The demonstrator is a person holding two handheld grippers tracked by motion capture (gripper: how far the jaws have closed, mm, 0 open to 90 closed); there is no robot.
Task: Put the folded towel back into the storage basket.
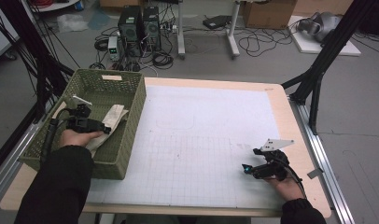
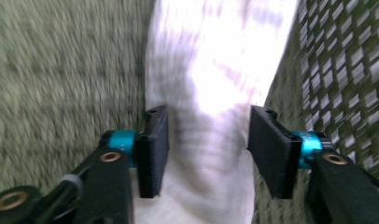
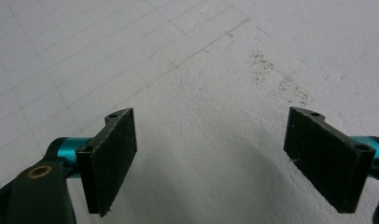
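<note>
A white cloth (image 1: 114, 115) lies inside the green woven basket (image 1: 108, 74) at the table's left. My left gripper (image 1: 103, 127) is down in the basket, pointing right at the cloth. In the left gripper view the cloth (image 2: 215, 60) runs between the two black jaws of that gripper (image 2: 208, 149), which stand apart with the pads off the fabric; the picture is blurred. My right gripper (image 1: 246, 169) rests near the front right of the white grid mat (image 1: 201, 126). Its jaws (image 3: 211, 158) stand wide open with nothing but mat between them.
The basket's woven wall (image 2: 346, 70) rises close to the right of the left gripper. The table's wooden edge (image 1: 290, 121) borders the mat. On the floor beyond are computer towers (image 1: 140, 25), cables and cardboard boxes. Black frame legs (image 1: 318, 70) stand at the right.
</note>
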